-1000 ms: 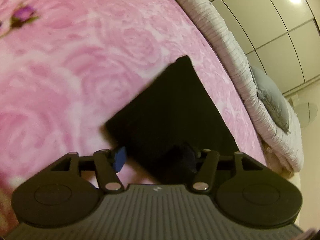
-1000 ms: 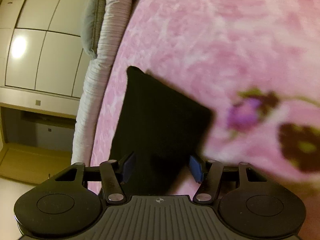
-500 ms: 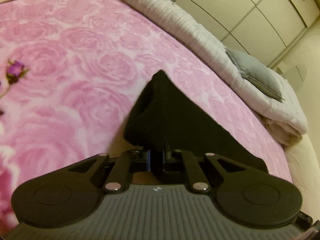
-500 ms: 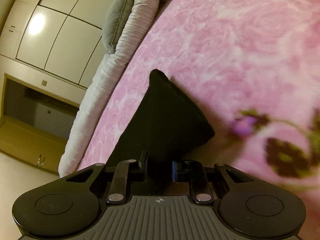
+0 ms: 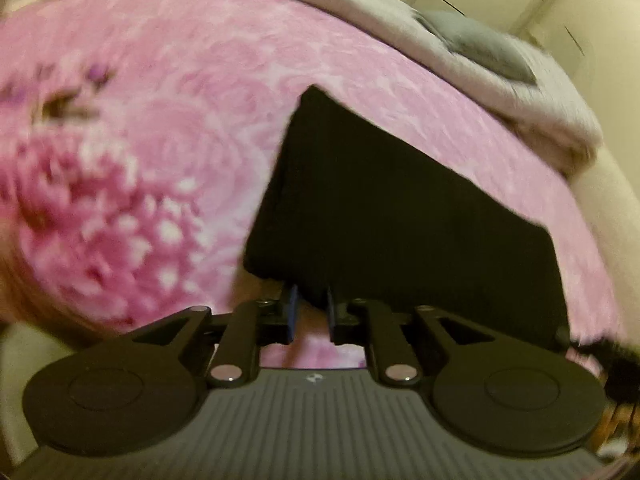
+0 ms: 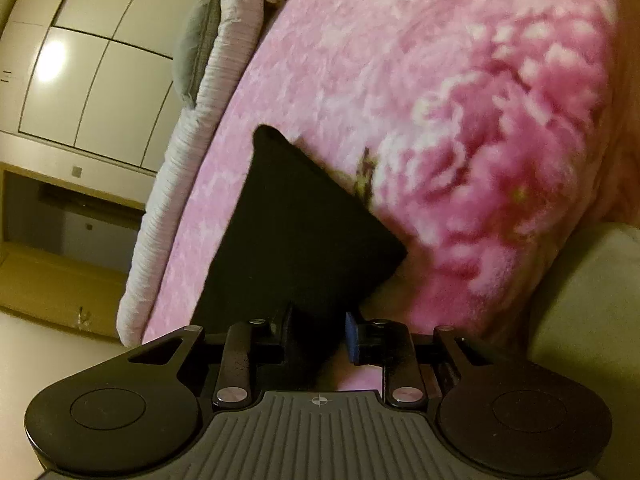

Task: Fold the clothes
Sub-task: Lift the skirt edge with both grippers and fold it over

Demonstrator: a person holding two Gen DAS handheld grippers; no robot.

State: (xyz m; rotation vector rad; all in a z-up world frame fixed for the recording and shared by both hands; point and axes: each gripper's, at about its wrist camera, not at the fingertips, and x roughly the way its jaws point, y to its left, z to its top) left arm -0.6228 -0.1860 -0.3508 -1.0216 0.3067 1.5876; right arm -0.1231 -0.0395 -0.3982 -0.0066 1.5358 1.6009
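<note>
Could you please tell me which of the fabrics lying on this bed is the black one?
It is the black garment reaching between the left gripper fingers, dark against the pink floral blanket.

No readable text, numbers or brand names anywhere. Only a small round crosshair emblem (image 6: 319,401) moulded on my right gripper's ribbed body; same on left.
</note>
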